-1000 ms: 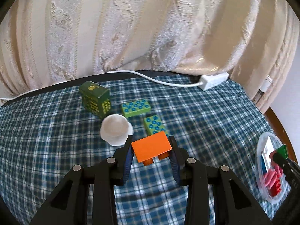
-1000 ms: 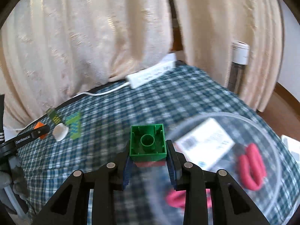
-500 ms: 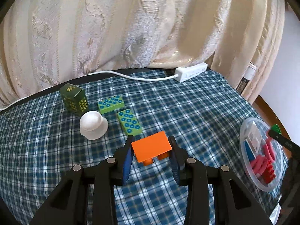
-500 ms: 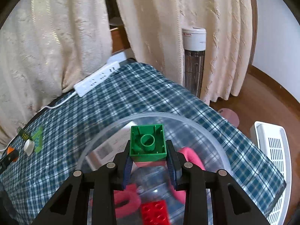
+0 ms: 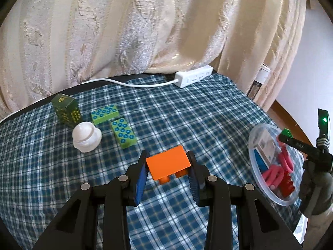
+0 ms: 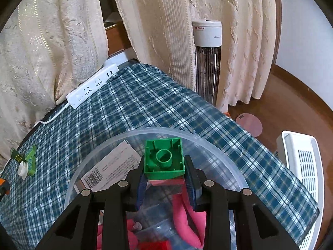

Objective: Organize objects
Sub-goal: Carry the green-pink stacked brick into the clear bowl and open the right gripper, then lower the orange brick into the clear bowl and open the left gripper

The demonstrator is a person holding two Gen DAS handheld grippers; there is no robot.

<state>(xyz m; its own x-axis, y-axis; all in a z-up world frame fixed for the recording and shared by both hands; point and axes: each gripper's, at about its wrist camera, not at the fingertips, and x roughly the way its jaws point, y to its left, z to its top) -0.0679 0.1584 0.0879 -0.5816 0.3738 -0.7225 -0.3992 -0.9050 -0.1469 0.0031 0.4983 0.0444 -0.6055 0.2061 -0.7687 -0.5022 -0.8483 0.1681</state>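
Observation:
My left gripper (image 5: 167, 165) is shut on an orange brick (image 5: 167, 164), held studs-down above the checked cloth. My right gripper (image 6: 164, 177) is shut on a green brick (image 6: 164, 159) stacked on a red one, hollow side up, above a clear plastic bowl (image 6: 218, 145). In the left wrist view that bowl (image 5: 252, 137) lies at the right with the right gripper (image 5: 288, 136) and the green brick (image 5: 286, 132) over it. Inside the bowl are pink pieces (image 6: 183, 214), a red brick (image 6: 155, 245) and a white card (image 6: 110, 168).
Two light green dotted bricks (image 5: 105, 113) (image 5: 123, 133), a white cap (image 5: 86, 137) and a dark green box (image 5: 66, 110) sit at the cloth's left. A white power strip (image 5: 193, 78) lies by the curtain. A tower heater (image 6: 207, 62) and a white basket (image 6: 301, 166) stand on the floor.
The right gripper carried the green brick rightwards from beside the bowl to above it. The left gripper drifted right with the orange brick, away from the light green bricks and cap.

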